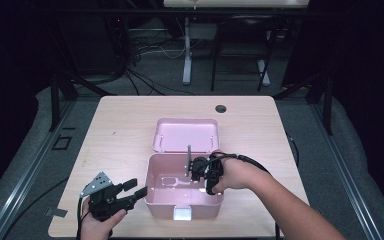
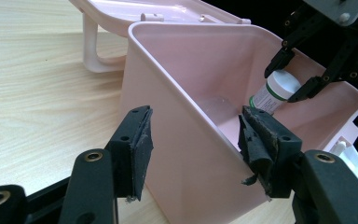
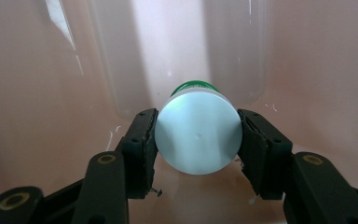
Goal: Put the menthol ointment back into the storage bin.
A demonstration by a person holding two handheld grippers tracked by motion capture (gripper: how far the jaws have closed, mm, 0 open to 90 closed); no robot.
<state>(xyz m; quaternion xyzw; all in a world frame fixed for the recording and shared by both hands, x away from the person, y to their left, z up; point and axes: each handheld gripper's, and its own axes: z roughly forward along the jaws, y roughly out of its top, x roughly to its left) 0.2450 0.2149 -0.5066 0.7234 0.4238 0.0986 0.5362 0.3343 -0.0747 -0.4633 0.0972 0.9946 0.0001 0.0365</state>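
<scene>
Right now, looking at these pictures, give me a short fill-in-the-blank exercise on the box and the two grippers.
1. The right gripper holds a small bottle by its white ____.
2. The bottle hangs inside a ____ plastic box.
3. The box's lid stands ____.
4. The left gripper has its fingers astride the box's ____.

Missing words: cap; pink; open; wall

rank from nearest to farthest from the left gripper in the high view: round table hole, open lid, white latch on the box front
1. White latch, just right of the left gripper, on the pink box's front.
2. Open lid, behind the box.
3. Round table hole, near the far edge.
</scene>
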